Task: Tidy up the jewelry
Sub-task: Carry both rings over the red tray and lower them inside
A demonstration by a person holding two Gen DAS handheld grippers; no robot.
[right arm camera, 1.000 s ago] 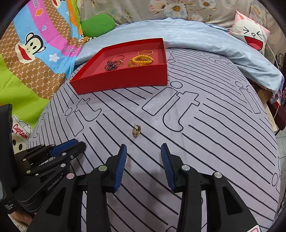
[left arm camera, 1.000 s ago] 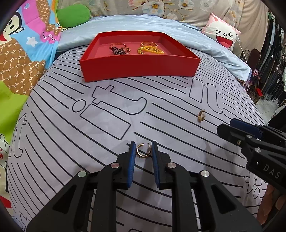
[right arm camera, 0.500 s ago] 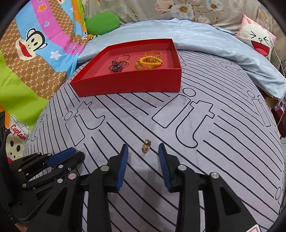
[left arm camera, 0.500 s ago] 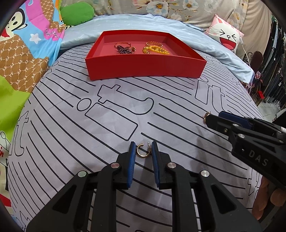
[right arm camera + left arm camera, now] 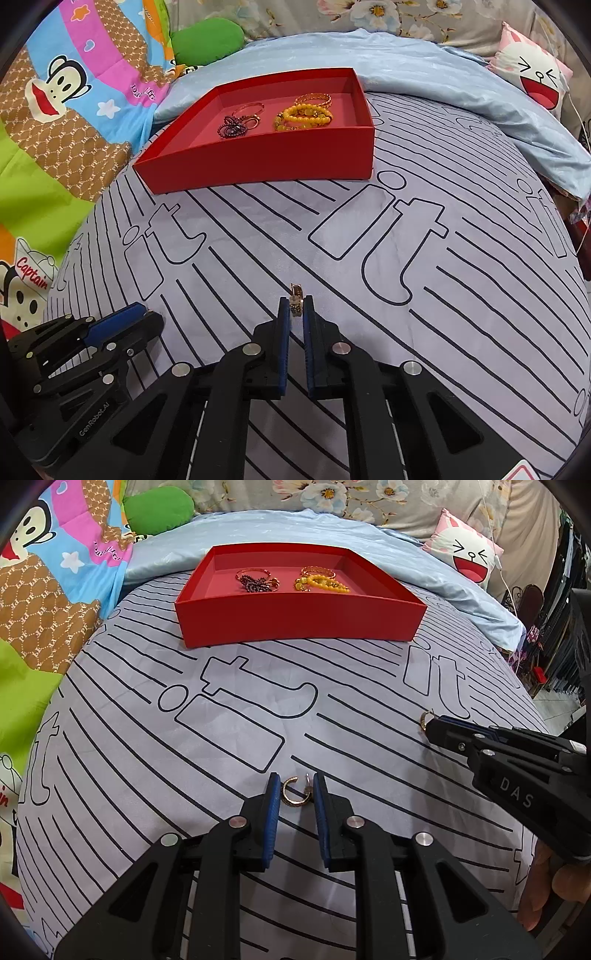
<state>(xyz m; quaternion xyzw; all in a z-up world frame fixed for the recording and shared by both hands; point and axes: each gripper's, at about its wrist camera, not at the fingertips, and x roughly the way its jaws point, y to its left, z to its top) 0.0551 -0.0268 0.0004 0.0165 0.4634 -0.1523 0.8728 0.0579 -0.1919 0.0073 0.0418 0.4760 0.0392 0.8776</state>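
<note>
On the striped grey bedspread, my left gripper is shut on a gold hoop earring, which lies open-side up between the blue pads. My right gripper is shut on a small gold earring that sticks out past its fingertips; from the left wrist view that earring shows at the tip of the right gripper. The left gripper lies low at the left of the right wrist view. Farther back stands a red tray holding a dark beaded bracelet and yellow bead bracelets.
A light blue sheet lies behind the tray, with a green pillow and a cartoon blanket at the left. A white cat-face cushion sits back right. The bed drops off at the right beside hanging clothes.
The right gripper has moved forward and down onto the small gold earring and its jaws have closed on it. The left gripper has kept its grip on the hoop earring.
</note>
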